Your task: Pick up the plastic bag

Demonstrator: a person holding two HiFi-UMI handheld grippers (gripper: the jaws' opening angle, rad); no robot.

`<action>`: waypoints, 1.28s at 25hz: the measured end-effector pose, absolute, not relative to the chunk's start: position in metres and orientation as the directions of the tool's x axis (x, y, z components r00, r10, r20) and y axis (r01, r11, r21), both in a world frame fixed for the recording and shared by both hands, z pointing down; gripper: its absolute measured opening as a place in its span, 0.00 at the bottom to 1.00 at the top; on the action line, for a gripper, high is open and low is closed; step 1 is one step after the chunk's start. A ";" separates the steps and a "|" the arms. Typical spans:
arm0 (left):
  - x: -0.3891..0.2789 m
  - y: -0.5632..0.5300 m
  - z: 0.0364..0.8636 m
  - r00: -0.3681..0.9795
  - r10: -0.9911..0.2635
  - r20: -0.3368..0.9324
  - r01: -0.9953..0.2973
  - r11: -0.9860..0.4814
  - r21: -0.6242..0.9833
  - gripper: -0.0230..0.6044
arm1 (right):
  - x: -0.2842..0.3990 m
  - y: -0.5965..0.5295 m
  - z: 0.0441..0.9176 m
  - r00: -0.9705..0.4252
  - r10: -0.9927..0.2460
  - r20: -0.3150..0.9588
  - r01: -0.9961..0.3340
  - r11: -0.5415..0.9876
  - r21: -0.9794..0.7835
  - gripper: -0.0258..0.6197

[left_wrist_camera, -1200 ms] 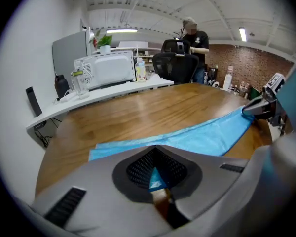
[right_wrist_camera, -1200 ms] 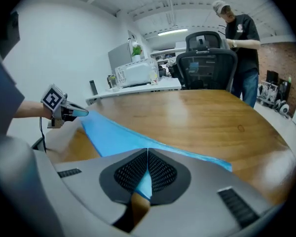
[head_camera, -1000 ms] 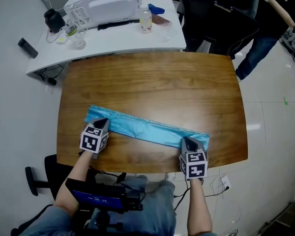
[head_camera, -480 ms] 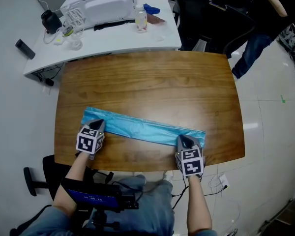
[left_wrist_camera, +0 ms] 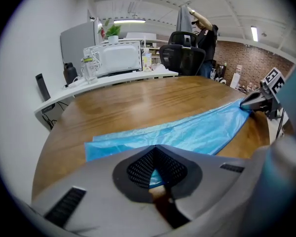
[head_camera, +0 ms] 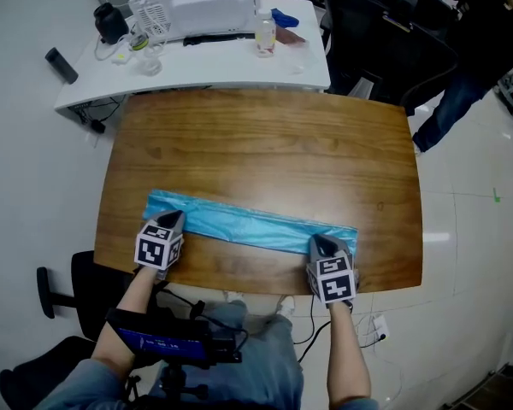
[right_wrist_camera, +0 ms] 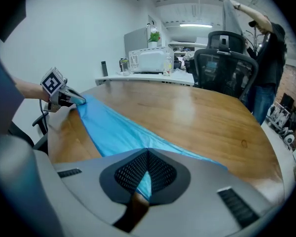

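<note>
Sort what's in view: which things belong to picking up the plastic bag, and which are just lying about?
In the job: plastic bag, lying on the wooden table; left gripper and right gripper, each shut on one end of it.
Lying about: white appliance, bottle and black container on the white desk; black office chair.

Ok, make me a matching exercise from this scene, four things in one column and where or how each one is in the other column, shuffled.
Things:
1 plastic bag
2 microwave
3 office chair
4 right hand-held gripper

Places or states:
A on the white desk
B shut on one end of the plastic bag
C stretched along the near side of the wooden table
D beyond the wooden table's far right corner

Pairs: 1-C, 2-A, 3-D, 4-B
</note>
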State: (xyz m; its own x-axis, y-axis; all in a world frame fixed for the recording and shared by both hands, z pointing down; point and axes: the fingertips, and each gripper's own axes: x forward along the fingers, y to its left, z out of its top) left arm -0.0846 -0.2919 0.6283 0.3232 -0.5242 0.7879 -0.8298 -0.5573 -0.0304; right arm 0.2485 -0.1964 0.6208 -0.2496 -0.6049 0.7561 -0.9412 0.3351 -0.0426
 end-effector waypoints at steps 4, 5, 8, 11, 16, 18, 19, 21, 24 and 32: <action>-0.088 -0.278 0.628 0.311 -0.532 0.788 -0.847 -0.531 -0.025 0.05 | 0.249 -0.200 0.621 -0.266 -0.591 0.762 -0.928 0.370 -0.037 0.04; -0.089 -0.275 0.628 0.308 -0.534 0.787 -0.851 -0.524 -0.023 0.05 | 0.249 -0.201 0.621 -0.271 -0.588 0.762 -0.926 0.377 -0.038 0.04; -0.091 -0.264 0.629 0.301 -0.541 0.786 -0.862 -0.506 -0.018 0.05 | 0.250 -0.203 0.622 -0.280 -0.580 0.765 -0.916 0.400 -0.031 0.04; -0.091 -0.255 0.630 0.295 -0.546 0.784 -0.872 -0.489 -0.012 0.05 | 0.251 -0.204 0.624 -0.289 -0.576 0.764 -0.907 0.420 -0.027 0.04; -0.096 -0.246 0.628 0.280 -0.557 0.781 -0.886 -0.464 -0.013 0.05 | 0.250 -0.206 0.622 -0.300 -0.571 0.764 -0.897 0.441 -0.022 0.04; -0.096 -0.244 0.629 0.281 -0.559 0.780 -0.885 -0.465 -0.013 0.05 | 0.250 -0.206 0.623 -0.302 -0.570 0.764 -0.897 0.440 -0.026 0.04; -0.096 -0.244 0.629 0.280 -0.560 0.779 -0.887 -0.462 -0.014 0.05 | 0.250 -0.205 0.624 -0.303 -0.572 0.763 -0.898 0.440 -0.027 0.04; -0.096 -0.244 0.629 0.275 -0.563 0.779 -0.889 -0.457 -0.017 0.05 | 0.250 -0.206 0.623 -0.310 -0.572 0.760 -0.896 0.443 -0.032 0.04; -0.096 -0.245 0.629 0.267 -0.566 0.780 -0.892 -0.451 -0.021 0.05 | 0.250 -0.207 0.623 -0.316 -0.577 0.753 -0.897 0.440 -0.040 0.04; -0.092 -0.249 0.611 0.276 -0.622 0.733 -0.902 -0.432 -0.027 0.05 | 0.254 -0.211 0.612 -0.354 -0.631 0.691 -0.914 0.388 -0.114 0.07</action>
